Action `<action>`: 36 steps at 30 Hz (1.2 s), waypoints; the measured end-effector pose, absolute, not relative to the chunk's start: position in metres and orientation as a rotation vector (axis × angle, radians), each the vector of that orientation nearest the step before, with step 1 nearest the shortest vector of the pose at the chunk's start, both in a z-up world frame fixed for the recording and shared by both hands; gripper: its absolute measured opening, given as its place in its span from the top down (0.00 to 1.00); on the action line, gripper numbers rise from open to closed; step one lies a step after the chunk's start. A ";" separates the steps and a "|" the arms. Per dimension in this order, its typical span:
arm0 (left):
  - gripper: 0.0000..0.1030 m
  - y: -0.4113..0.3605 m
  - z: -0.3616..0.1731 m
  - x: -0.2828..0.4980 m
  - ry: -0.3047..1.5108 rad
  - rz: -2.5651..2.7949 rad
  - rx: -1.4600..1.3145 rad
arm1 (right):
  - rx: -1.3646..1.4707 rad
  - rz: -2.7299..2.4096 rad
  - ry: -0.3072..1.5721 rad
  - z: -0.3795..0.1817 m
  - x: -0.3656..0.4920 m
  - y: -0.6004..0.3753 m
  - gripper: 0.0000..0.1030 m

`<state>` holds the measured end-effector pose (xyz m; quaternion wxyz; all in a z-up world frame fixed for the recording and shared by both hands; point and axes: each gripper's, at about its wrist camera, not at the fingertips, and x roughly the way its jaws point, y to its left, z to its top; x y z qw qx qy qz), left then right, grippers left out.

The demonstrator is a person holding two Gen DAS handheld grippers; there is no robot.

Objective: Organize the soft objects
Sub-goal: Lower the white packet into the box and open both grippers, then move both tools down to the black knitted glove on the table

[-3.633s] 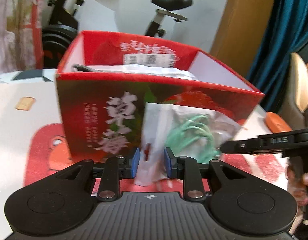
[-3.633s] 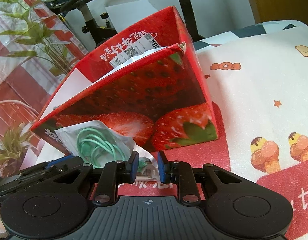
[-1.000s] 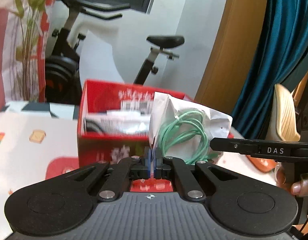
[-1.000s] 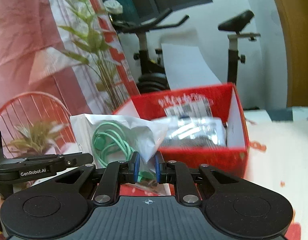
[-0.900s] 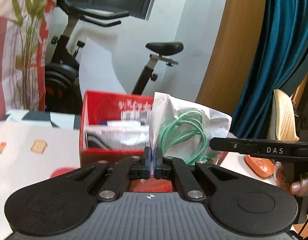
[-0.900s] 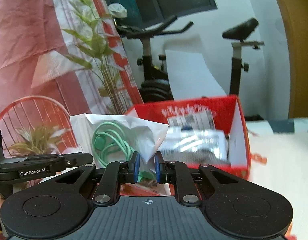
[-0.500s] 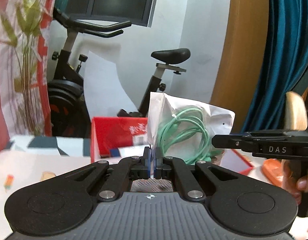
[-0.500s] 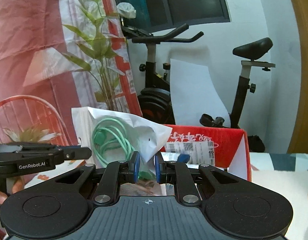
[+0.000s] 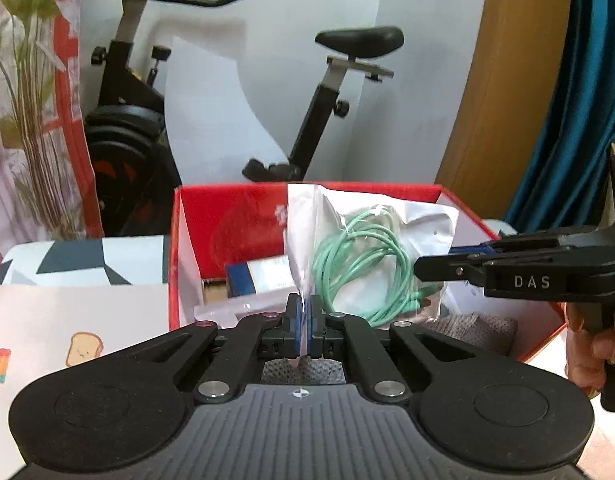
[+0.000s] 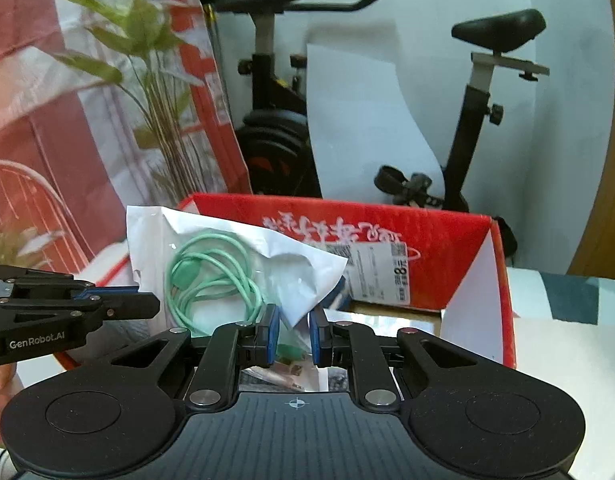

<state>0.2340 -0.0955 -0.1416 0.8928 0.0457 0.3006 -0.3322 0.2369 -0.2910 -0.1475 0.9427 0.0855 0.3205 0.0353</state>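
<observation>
You hold the bag (image 9: 371, 256) over the box (image 9: 227, 216) with both grippers (image 9: 303, 320) (image 10: 292, 332) pinched tight. Next, lower it in and let go.

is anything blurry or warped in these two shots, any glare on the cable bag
Left wrist view: fisheye bends the wooden door frame; the red box print is smeared. Right wrist view: plant leaves are soft, the bag is sharp with faint sheen, no strong glare.
</observation>
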 end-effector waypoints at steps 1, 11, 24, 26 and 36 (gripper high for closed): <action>0.96 -0.095 -0.144 0.236 0.636 -0.690 0.094 | 0.173 0.070 0.660 -0.149 0.238 -0.291 0.86; 0.67 -0.095 -0.151 0.233 0.626 -0.699 0.150 | 0.103 -0.084 0.694 -0.162 0.242 -0.290 0.75; 0.67 -0.073 -0.130 0.202 0.558 -0.662 0.118 | 0.109 -0.076 0.578 -0.140 0.184 -0.280 0.75; 0.67 -0.069 -0.126 0.193 0.553 -0.655 0.128 | 0.107 -0.072 0.568 -0.136 0.171 -0.277 0.75; 0.66 -0.041 -0.126 0.136 0.586 -0.668 0.106 | 0.129 -0.025 0.504 -0.132 0.104 -0.264 0.75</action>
